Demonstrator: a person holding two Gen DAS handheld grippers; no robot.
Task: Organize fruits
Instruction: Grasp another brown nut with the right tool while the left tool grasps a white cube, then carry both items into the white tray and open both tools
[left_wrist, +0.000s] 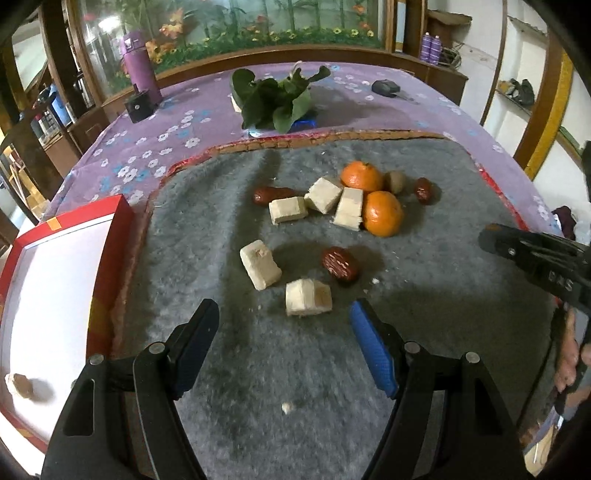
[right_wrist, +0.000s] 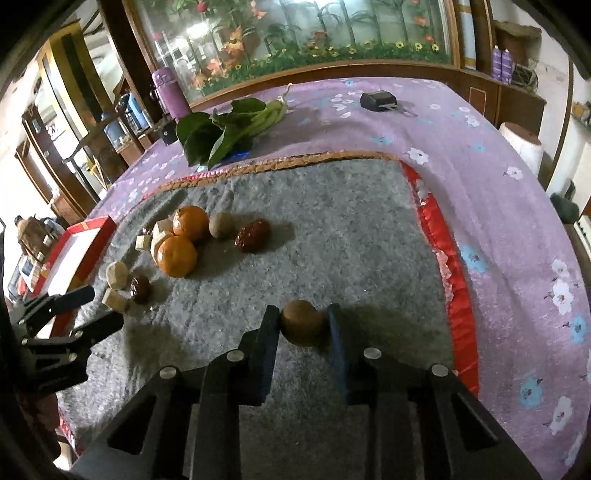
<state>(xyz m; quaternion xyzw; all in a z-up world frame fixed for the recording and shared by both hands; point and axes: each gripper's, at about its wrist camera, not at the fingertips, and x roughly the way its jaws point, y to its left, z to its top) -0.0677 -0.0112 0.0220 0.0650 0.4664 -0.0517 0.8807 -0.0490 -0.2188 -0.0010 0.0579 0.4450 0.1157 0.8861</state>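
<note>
On the grey felt mat (left_wrist: 280, 369) lie two oranges (left_wrist: 382, 213), a kiwi (left_wrist: 395, 181), red dates (left_wrist: 340, 264) and several pale pastry blocks (left_wrist: 308, 297). My left gripper (left_wrist: 284, 314) is open and empty, its jaws just short of the nearest pastry block. My right gripper (right_wrist: 303, 325) is shut on a brown kiwi (right_wrist: 303, 326) near the mat's right side. A second kiwi (right_wrist: 221, 225) and a date (right_wrist: 253, 235) lie beside the oranges (right_wrist: 176, 256). The red box (left_wrist: 51, 288) with a white inside stands at left, one small piece (left_wrist: 20, 386) in it.
The purple flowered tablecloth (right_wrist: 517, 221) holds leafy greens (left_wrist: 275, 99), a purple bottle (left_wrist: 138, 62), a small black box (left_wrist: 139, 106) and a black case (right_wrist: 378, 100). A glass-front cabinet stands behind the table. The right gripper shows at the right edge (left_wrist: 535, 258).
</note>
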